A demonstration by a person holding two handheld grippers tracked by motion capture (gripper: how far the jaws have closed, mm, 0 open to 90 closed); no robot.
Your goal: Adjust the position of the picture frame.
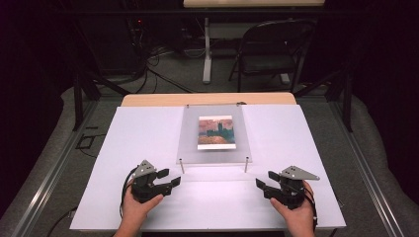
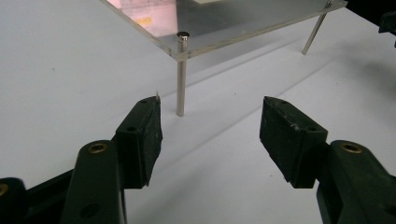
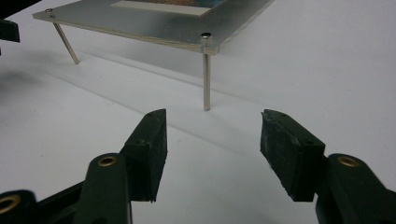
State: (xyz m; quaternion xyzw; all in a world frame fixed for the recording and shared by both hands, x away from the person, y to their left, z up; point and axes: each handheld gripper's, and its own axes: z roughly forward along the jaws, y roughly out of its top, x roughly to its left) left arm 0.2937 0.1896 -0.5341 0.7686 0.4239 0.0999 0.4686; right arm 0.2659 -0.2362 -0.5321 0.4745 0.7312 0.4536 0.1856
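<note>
A clear acrylic plate (image 1: 190,143) stands on thin metal legs in the middle of the white table (image 1: 128,148), with a small painted picture card (image 1: 215,132) on it. My left gripper (image 1: 170,179) rests near the front left, open and empty, just short of the plate's front left leg (image 2: 180,74). My right gripper (image 1: 265,180) rests at the front right, open and empty, facing the front right leg (image 3: 206,72). The plate (image 2: 224,23) sits above and beyond my left jaws, and the plate (image 3: 140,18) also lies ahead of my right jaws.
A wooden strip (image 1: 207,99) edges the table's far side. Beyond it stand a black folding chair (image 1: 272,49) and a white table leg (image 1: 207,49) on grey carpet, with cables at the back left. Metal rails run along both sides of the floor.
</note>
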